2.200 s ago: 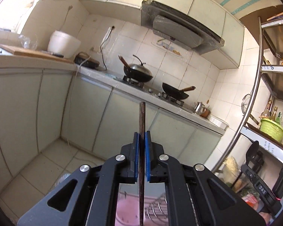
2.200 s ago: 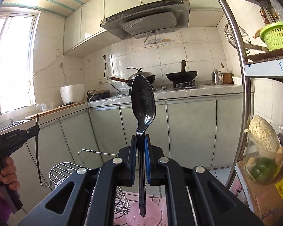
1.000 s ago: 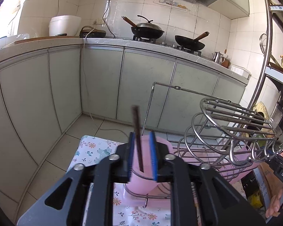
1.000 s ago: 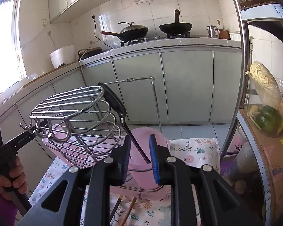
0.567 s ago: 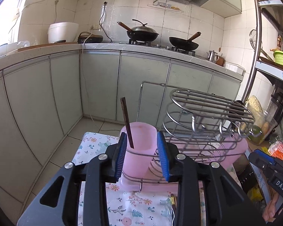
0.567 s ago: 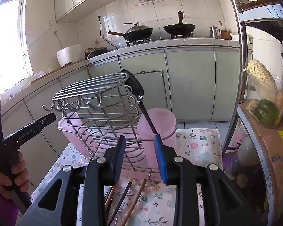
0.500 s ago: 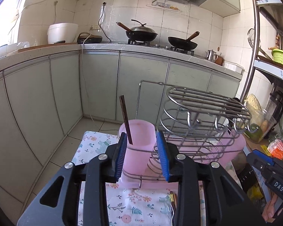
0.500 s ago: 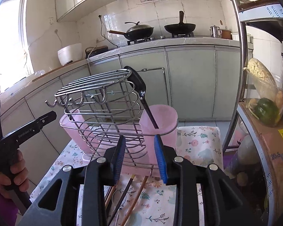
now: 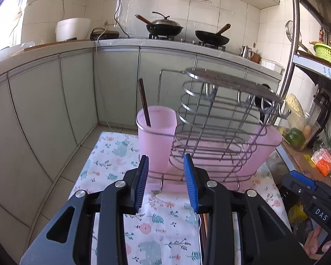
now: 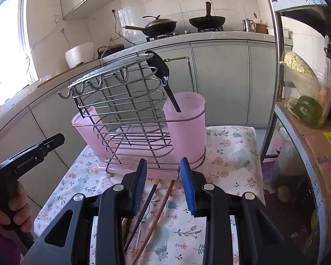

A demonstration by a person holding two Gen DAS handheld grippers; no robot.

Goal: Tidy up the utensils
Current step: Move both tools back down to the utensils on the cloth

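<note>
A wire utensil rack (image 9: pixel 218 119) with two pink cups stands on a floral cloth. A dark chopstick (image 9: pixel 144 102) leans in the left pink cup (image 9: pixel 156 137). A black spoon (image 10: pixel 163 75) stands in the right pink cup (image 10: pixel 185 128). My left gripper (image 9: pixel 166 185) is open and empty, just in front of the left cup. My right gripper (image 10: pixel 163 187) is open and empty, in front of the right cup. Several loose chopsticks (image 10: pixel 156 201) lie on the cloth under the right gripper.
The floral cloth (image 9: pixel 112 154) covers a small table with its edges close on the left. A metal shelf pole (image 10: pixel 273 70) and a shelf with vegetables (image 10: pixel 306 108) stand at the right. Kitchen cabinets (image 9: pixel 55 101) run behind.
Both grippers let go: the chopstick went into the left cup and the spoon into the right cup. Both grippers opened wider and drew back a little from the rack.
</note>
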